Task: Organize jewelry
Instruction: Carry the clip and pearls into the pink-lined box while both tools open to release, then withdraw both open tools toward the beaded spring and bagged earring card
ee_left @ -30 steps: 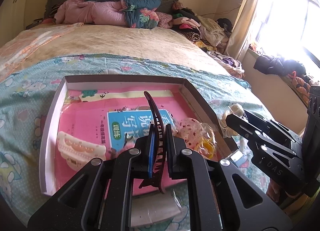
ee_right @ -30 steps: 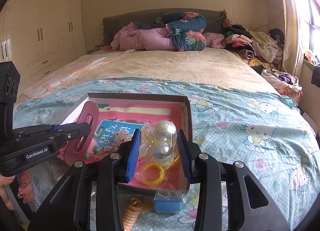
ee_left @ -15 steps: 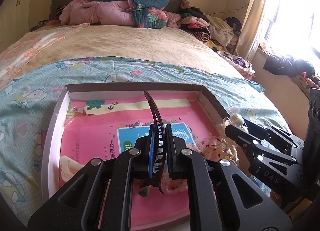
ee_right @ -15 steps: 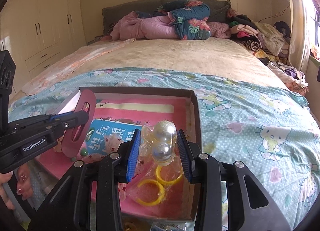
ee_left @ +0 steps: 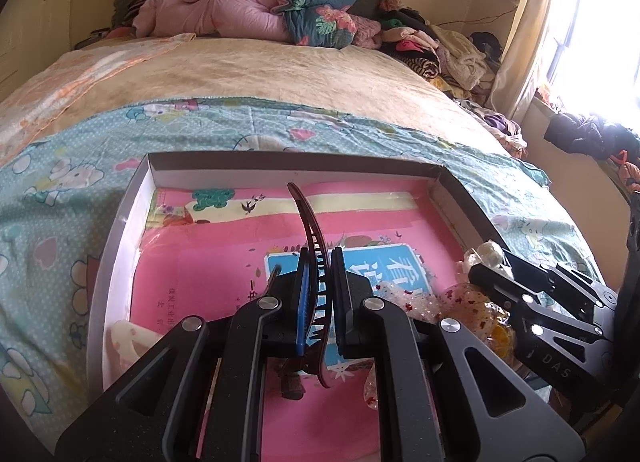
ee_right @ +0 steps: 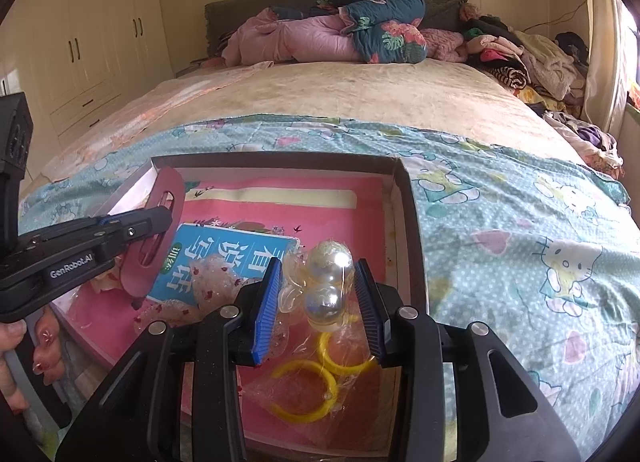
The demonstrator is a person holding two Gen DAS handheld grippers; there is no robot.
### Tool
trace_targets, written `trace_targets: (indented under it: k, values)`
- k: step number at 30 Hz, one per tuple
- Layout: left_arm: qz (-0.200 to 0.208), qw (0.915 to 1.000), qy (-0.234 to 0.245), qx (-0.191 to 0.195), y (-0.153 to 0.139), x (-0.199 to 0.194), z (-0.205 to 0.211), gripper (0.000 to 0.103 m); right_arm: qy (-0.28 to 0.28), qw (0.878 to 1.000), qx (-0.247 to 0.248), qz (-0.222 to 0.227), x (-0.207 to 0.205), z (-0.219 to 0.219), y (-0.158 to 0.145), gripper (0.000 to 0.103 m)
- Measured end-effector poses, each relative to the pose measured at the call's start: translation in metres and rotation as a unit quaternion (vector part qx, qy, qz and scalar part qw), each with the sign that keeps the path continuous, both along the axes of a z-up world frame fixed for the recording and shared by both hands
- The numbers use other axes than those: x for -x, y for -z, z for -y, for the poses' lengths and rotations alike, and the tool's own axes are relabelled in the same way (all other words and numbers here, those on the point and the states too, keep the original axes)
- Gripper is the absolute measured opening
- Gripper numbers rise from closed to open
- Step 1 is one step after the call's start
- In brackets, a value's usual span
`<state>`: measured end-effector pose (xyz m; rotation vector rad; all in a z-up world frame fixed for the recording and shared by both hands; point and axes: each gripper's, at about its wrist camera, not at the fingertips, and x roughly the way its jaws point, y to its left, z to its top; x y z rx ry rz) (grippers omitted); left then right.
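A shallow cardboard box (ee_left: 120, 230) lined with a pink book cover lies on the bed; it also shows in the right wrist view (ee_right: 408, 222). My left gripper (ee_left: 318, 294) is shut on a dark red toothed hair clip (ee_left: 308, 230), held upright over the box; the clip shows in the right wrist view (ee_right: 160, 230). My right gripper (ee_right: 320, 290) is shut on a clear bag of pearl-ball ornaments (ee_right: 330, 278), over the box's right side. Yellow rings in plastic (ee_right: 304, 394) and a speckled clear pouch (ee_right: 212, 282) lie in the box. A cream claw clip (ee_left: 128, 342) lies at its left.
The box rests on a blue cartoon-print sheet (ee_right: 520, 246). Folded quilts (ee_right: 340, 34) and a heap of clothes (ee_right: 528, 58) are at the bed's head. White wardrobes (ee_right: 88, 42) stand left, a bright window (ee_left: 592, 34) right. A hand with painted nails (ee_right: 44, 346) holds the left gripper.
Both grippers have moved forward over the box with their loads still held. The orange spiral and blue item in front of the box have dropped out of the right view.
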<state>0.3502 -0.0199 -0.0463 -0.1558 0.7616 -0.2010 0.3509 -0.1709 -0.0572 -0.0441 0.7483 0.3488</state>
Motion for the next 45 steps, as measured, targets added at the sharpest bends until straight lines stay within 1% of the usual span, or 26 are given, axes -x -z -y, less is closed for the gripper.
trace_targets:
  k: [2, 3, 4, 5, 6, 15, 18, 20, 22, 23, 26, 28, 29, 31, 35, 37, 38, 40, 42, 45]
  values:
    - [-0.003, 1.0, -0.002, 0.002, 0.002, 0.001, -0.002, 0.005, 0.001, 1.0, 0.0, 0.0, 0.001, 0.0, 0.0, 0.036]
    - [-0.003, 1.0, -0.002, 0.003, 0.003, 0.001, -0.002, 0.005, 0.0, 1.0, 0.0, 0.001, 0.002, 0.0, 0.001, 0.038]
    - [-0.004, 1.0, -0.002, 0.002, 0.003, 0.002, -0.002, 0.005, 0.0, 1.0, -0.001, 0.003, 0.004, 0.0, 0.0, 0.041]
    - [-0.004, 1.0, -0.001, 0.003, 0.003, 0.003, -0.002, 0.005, 0.001, 1.0, -0.001, 0.005, 0.005, 0.001, 0.0, 0.047]
    - [-0.004, 1.0, -0.001, 0.002, 0.003, 0.004, -0.003, 0.005, 0.002, 1.0, -0.001, 0.008, 0.008, 0.001, -0.001, 0.049]
    - [0.007, 1.0, 0.003, -0.002, -0.001, 0.013, -0.001, 0.005, 0.001, 1.0, 0.002, 0.031, 0.027, 0.002, -0.01, 0.056]
    - [0.013, 0.9999, 0.004, -0.005, -0.005, 0.018, 0.001, 0.006, 0.001, 0.999, 0.002, 0.039, 0.036, 0.002, -0.015, 0.061]
    - [0.017, 0.9998, 0.004, -0.005, -0.008, 0.022, 0.0, 0.009, 0.003, 0.999, 0.0, 0.043, 0.041, 0.004, -0.018, 0.064]
    - [0.022, 0.9997, 0.004, -0.006, -0.012, 0.027, -0.001, 0.016, 0.006, 0.999, -0.004, 0.047, 0.047, 0.007, -0.02, 0.066]
    - [0.024, 0.9997, 0.003, -0.004, -0.014, 0.03, -0.001, 0.017, 0.008, 0.999, -0.004, 0.05, 0.049, 0.008, -0.022, 0.066]
    - [0.034, 0.9994, 0.004, -0.004, -0.02, 0.039, -0.002, 0.026, 0.014, 0.998, -0.002, 0.059, 0.057, 0.012, -0.028, 0.068]
    - [0.043, 0.9991, 0.003, -0.006, -0.024, 0.047, -0.002, 0.035, 0.018, 0.998, -0.006, 0.062, 0.062, 0.015, -0.03, 0.07]
    - [0.047, 0.9989, 0.003, -0.005, -0.027, 0.051, -0.002, 0.036, 0.021, 0.998, -0.009, 0.062, 0.064, 0.017, -0.032, 0.07]
    - [0.054, 0.9985, 0.003, -0.004, -0.031, 0.058, -0.002, 0.043, 0.024, 0.998, -0.011, 0.064, 0.069, 0.021, -0.034, 0.07]
    - [0.068, 0.9976, 0.01, -0.011, -0.039, 0.072, 0.001, 0.047, 0.028, 0.997, -0.015, 0.067, 0.08, 0.026, -0.037, 0.071]
    - [0.074, 0.9971, 0.012, -0.014, -0.042, 0.079, 0.003, 0.052, 0.029, 0.997, -0.016, 0.067, 0.085, 0.028, -0.038, 0.071]
    - [0.076, 0.9969, 0.013, -0.014, -0.043, 0.082, 0.004, 0.052, 0.031, 0.997, -0.016, 0.068, 0.087, 0.029, -0.039, 0.072]
    - [0.081, 0.9965, 0.016, -0.016, -0.045, 0.089, 0.005, 0.058, 0.031, 0.997, -0.018, 0.07, 0.092, 0.03, -0.041, 0.072]
    - [0.084, 0.9962, 0.018, -0.017, -0.046, 0.095, 0.007, 0.061, 0.032, 0.997, -0.02, 0.07, 0.098, 0.031, -0.043, 0.074]
    - [0.089, 0.9957, 0.018, -0.018, -0.048, 0.106, 0.007, 0.068, 0.032, 0.997, -0.024, 0.071, 0.104, 0.034, -0.045, 0.077]
